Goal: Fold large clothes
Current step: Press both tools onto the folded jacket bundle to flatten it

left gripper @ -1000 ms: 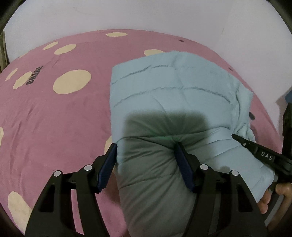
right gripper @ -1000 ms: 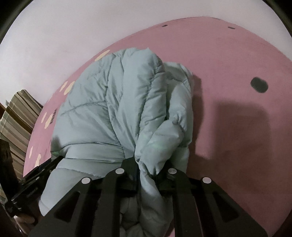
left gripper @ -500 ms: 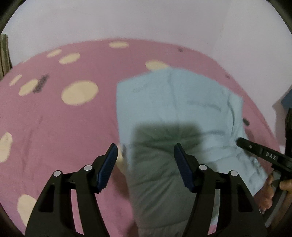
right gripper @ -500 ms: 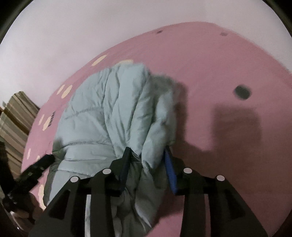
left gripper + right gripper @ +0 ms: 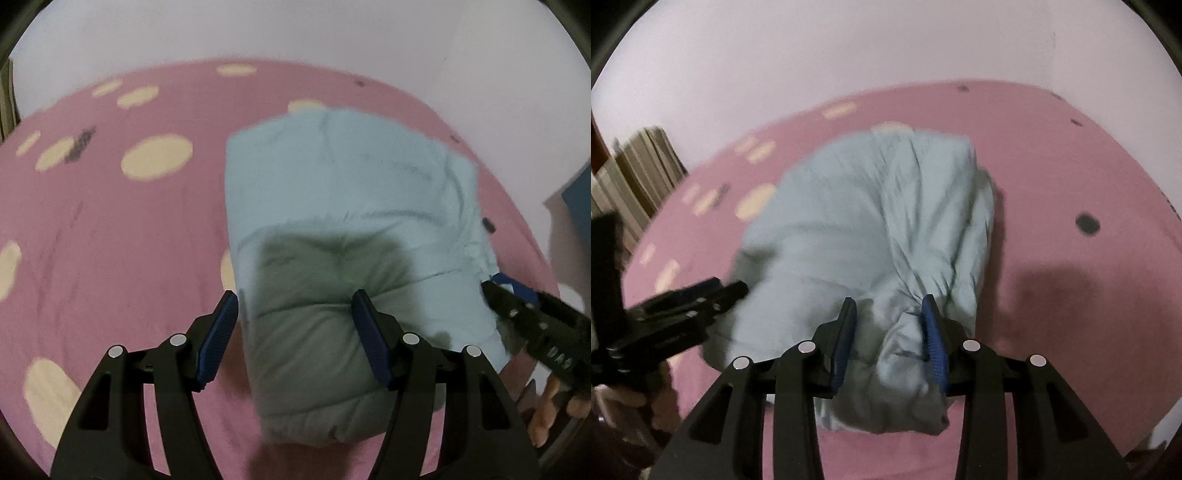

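A light blue puffer jacket (image 5: 351,192) lies folded into a thick bundle on the pink bedsheet (image 5: 110,240). My left gripper (image 5: 293,325) hovers open over the bundle's near end, its left pad clear of the cloth edge. My right gripper (image 5: 889,328) is open, with a bunched fold of the jacket (image 5: 868,206) lying between its blue pads; the grip looks loose, though the frame is blurred. In each wrist view the other gripper shows at the jacket's side: the right gripper (image 5: 517,314) and the left gripper (image 5: 713,295).
The pink sheet (image 5: 1071,166) has cream spots and a few dark marks. A pale wall (image 5: 295,29) bounds the bed at the back. A striped stack (image 5: 646,162) stands at the left, a blue object (image 5: 578,206) at the right edge. A person's fingers (image 5: 546,417) hold the right gripper.
My right gripper, shut on a jacket fold a second ago, has opened and pulled back upward. My left gripper has lifted slightly off the bundle. The jacket stays put.
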### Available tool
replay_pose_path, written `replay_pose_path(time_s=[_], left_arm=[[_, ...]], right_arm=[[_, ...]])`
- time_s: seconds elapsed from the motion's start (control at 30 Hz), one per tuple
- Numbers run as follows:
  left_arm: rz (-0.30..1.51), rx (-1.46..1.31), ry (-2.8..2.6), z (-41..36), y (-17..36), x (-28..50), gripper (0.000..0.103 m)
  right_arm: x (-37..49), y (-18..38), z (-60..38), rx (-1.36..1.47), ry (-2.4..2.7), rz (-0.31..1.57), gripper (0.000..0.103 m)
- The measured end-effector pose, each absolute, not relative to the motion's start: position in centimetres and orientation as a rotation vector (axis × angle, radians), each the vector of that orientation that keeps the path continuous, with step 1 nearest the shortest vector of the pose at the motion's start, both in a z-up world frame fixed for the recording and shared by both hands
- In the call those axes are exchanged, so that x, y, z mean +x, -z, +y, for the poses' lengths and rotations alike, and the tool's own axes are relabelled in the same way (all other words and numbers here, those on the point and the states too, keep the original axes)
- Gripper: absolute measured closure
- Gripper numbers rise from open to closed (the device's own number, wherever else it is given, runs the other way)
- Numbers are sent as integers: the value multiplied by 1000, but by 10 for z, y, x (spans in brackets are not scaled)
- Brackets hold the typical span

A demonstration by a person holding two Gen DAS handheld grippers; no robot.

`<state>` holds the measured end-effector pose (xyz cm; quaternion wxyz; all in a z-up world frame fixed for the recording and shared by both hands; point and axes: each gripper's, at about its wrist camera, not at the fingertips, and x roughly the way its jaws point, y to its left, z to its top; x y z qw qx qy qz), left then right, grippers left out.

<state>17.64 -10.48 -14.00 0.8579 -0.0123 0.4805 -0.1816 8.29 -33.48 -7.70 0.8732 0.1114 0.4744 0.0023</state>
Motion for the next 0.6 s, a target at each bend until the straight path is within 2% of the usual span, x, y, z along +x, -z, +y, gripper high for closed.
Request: replay_pose_path(time_s=[0.1,0.27,0.43,0.6], left_arm=[[1025,-13,379,-109,156,181,37],[1064,-44,399,-111,181,193,36],[1042,-28,396,-113,180,197,37],[979,17,382,-108,145,177,42]], right_arm=[[87,111,-345,279,8,1035,65],[86,134,-350,297,13,1011,65],[83,133,-344,272,24,982,64],[71,102,-339,235,54,950,63]])
